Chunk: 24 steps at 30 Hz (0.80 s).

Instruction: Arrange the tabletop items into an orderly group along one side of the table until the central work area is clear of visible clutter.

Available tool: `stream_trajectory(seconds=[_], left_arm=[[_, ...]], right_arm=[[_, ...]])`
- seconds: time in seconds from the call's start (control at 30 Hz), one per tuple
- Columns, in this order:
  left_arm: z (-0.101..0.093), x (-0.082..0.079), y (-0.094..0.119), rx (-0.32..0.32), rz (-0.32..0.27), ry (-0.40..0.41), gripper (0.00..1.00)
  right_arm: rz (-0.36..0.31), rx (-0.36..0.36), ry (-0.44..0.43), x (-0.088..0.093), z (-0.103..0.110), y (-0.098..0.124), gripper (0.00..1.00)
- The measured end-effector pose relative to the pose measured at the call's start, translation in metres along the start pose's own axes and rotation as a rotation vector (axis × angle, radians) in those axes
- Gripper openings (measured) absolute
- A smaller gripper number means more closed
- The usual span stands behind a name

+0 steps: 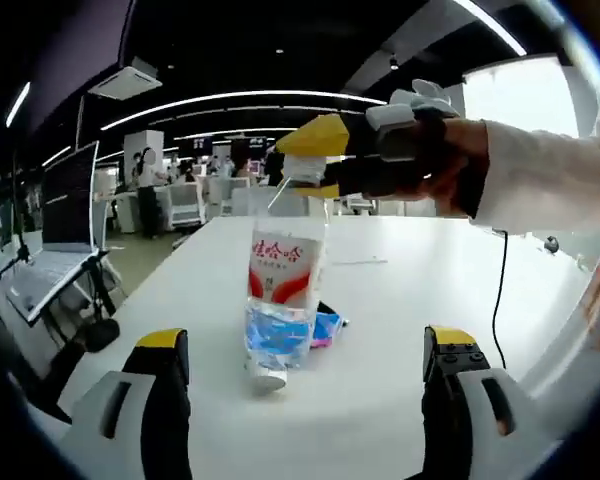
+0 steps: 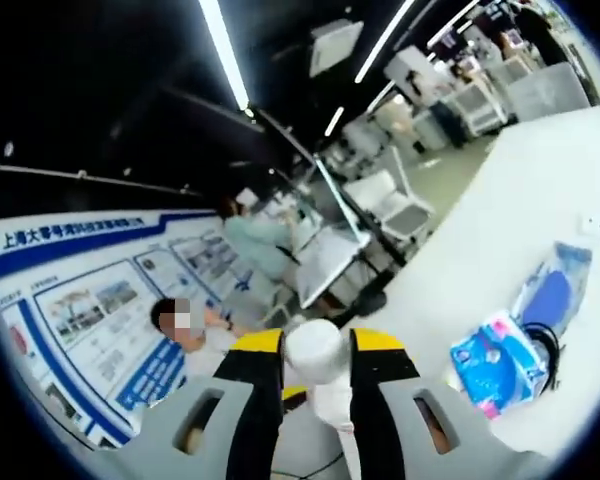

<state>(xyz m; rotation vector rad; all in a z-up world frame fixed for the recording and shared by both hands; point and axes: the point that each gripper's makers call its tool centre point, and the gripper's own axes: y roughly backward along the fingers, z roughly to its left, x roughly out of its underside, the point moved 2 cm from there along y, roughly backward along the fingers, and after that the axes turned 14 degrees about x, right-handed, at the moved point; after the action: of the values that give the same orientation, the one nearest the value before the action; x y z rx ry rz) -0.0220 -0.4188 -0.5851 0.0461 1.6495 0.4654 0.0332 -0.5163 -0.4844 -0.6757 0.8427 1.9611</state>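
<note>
The water bottle (image 1: pixel 280 300) stands tilted on the white tabletop (image 1: pixel 400 330), its base resting near the table's centre and its red-and-white label facing the left claw's camera. Its white cap (image 2: pixel 315 348) sits pinched between the yellow-tipped jaws of the right claw (image 2: pixel 316 350); in the left gripper view that same right claw (image 1: pixel 315 160) reaches in from the right, held by a person's hand (image 1: pixel 450 165) in a white sleeve. The left claw (image 1: pixel 305 355) is spread wide and holds nothing, its jaws standing either side of the bottle, nearer the camera.

Just behind the bottle's base lies a small blue packet (image 1: pixel 325 325). In the right gripper view a blue-and-white tissue pack (image 2: pixel 500 365) and a clear plastic bag (image 2: pixel 555 290) lie on the tabletop to the right; the blue packet may be one of these, though the view is too poor to say. A black cable (image 1: pixel 500 290) trails over the far right of the tabletop. A laptop (image 1: pixel 55 240) stands on a stand off the left edge.

Risk assessment: the grip is on the cap alone, and the bottle leans. A quick swing may let it pivot, slip free and roll across the central area, or its base may drag the packet along.
</note>
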Motion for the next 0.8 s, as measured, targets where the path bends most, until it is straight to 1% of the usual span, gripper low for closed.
stream_trajectory(seconds=[0.1, 0.17, 0.23, 0.27, 0.3, 0.33, 0.4, 0.47, 0.57, 0.63, 0.7, 0.73, 0.77, 0.8], left_arm=[[0.003, 0.011, 0.013, -0.011, -0.001, 0.01, 1.0], [0.006, 0.02, 0.023, -0.03, 0.003, 0.039, 1.0], [0.007, 0.026, 0.031, -0.04, 0.009, 0.038, 1.0], [0.008, 0.029, 0.038, -0.057, 0.006, 0.034, 1.0], [0.009, 0.029, 0.042, -0.066, -0.005, 0.03, 1.0], [0.008, 0.022, 0.046, -0.071, -0.067, 0.009, 1.0], [0.002, 0.017, 0.051, -0.06, -0.121, -0.015, 1.0], [-0.002, 0.017, 0.054, -0.047, -0.139, -0.017, 1.0], [0.002, 0.018, 0.059, -0.072, -0.178, -0.011, 1.0], [0.008, 0.025, 0.062, -0.098, -0.174, -0.034, 1.0], [0.01, 0.032, 0.064, -0.099, -0.173, -0.032, 1.0], [0.012, 0.03, 0.066, -0.104, -0.226, -0.03, 1.0], [0.015, 0.028, 0.067, -0.12, -0.259, -0.026, 1.0], [0.016, 0.031, 0.067, -0.125, -0.248, -0.028, 1.0]], right_arm=[[-0.012, 0.001, 0.016, -0.011, -0.003, -0.001, 0.22], [-0.011, 0.008, 0.041, -0.017, -0.005, -0.003, 0.22], [-0.01, 0.014, 0.068, -0.022, -0.007, -0.004, 0.22], [-0.012, 0.016, 0.081, -0.022, -0.007, -0.004, 0.22], [-0.015, 0.019, 0.098, -0.026, -0.009, -0.004, 0.22], [-0.017, 0.021, 0.109, -0.027, -0.01, -0.006, 0.22], [-0.019, 0.013, 0.13, -0.032, -0.011, -0.007, 0.22], [-0.021, -0.002, 0.153, -0.036, -0.011, -0.008, 0.22], [-0.023, -0.02, 0.19, -0.042, -0.01, -0.012, 0.22], [-0.02, -0.023, 0.198, -0.045, -0.009, -0.015, 0.22], [-0.012, -0.033, 0.218, -0.048, -0.008, -0.019, 0.22], [-0.005, -0.036, 0.235, -0.05, -0.008, -0.022, 0.22], [-0.001, -0.041, 0.249, -0.051, -0.008, -0.023, 0.22], [0.001, -0.044, 0.261, -0.052, -0.008, -0.025, 0.22]])
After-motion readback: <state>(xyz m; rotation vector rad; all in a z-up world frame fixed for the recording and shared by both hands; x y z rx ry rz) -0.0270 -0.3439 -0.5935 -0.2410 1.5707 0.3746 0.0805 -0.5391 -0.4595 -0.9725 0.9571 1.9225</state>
